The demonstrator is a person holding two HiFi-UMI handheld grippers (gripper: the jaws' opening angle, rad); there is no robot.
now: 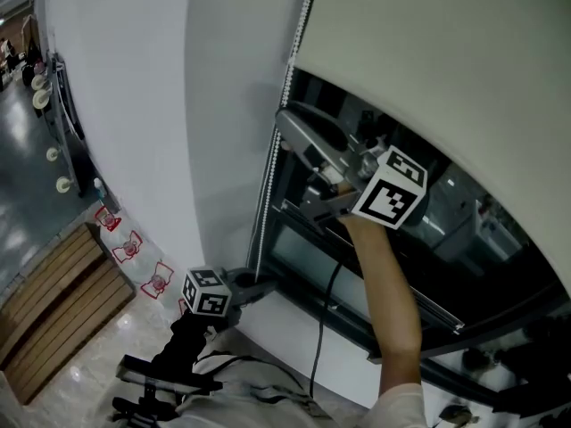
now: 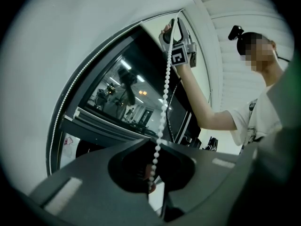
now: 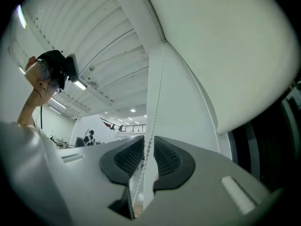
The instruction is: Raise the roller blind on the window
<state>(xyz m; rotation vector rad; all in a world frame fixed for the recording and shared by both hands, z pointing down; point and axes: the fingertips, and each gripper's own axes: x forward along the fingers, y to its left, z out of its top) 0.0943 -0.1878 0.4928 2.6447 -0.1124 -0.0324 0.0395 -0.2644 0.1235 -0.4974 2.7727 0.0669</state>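
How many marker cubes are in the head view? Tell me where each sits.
2. One marker cube sits on the left tool, low by the wall; the other on the right tool, high before the window. None seems hidden.

Pale fabric roller blind: cut off at the head view's top and right edges. White beaded cord: upper end cut off at top; lower end hidden inside dark left gripper.

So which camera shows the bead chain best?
The left gripper view: every bead of the bead chain shows, rising from its shut jaws. The head view shows only a thin line; the right gripper view, a faint strand between parted jaws.
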